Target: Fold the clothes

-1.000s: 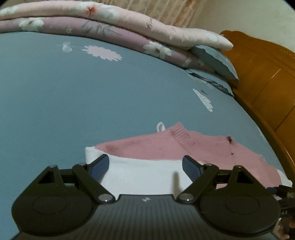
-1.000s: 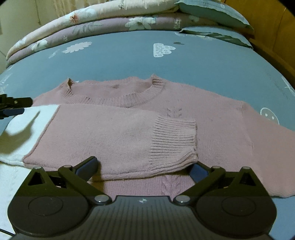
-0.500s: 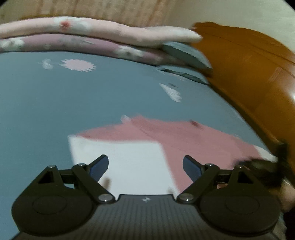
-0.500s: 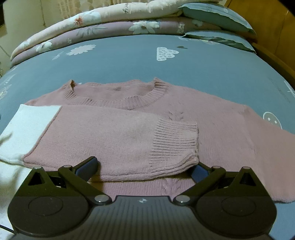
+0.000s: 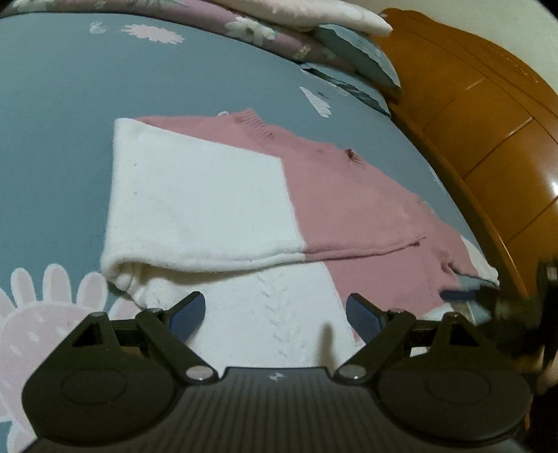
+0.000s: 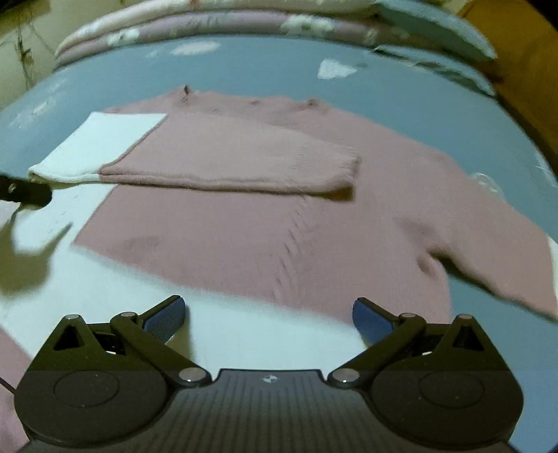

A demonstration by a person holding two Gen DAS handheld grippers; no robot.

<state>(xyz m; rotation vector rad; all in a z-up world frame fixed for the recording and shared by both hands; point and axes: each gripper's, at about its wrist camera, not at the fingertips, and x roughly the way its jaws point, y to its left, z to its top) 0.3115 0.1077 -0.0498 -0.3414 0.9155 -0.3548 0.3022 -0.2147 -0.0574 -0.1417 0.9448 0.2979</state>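
Note:
A pink and white knit sweater [image 5: 348,205] [image 6: 279,230] lies flat on the blue bed sheet [image 5: 52,115], neck toward the pillows. One sleeve [image 6: 223,156], white near the shoulder and pink toward its ribbed cuff, is folded across the chest. The other sleeve [image 6: 502,258] stretches out to the right. My left gripper [image 5: 275,312] hovers open over the white lower part, nothing between its fingers. My right gripper [image 6: 268,315] is open above the white hem area, also empty. Its dark tip [image 5: 460,294] shows blurred at the right edge of the left wrist view.
Folded floral quilts [image 6: 216,24] and blue pillows [image 5: 359,52] are stacked at the far end of the bed. A wooden headboard [image 5: 488,115] runs along the right side. The sheet [image 6: 401,87] carries white cloud and flower prints.
Both grippers have pulled back toward the sweater's hem, so more of the white lower part shows. The right wrist view has drifted and blurred. Both stay open; the sweater has not moved.

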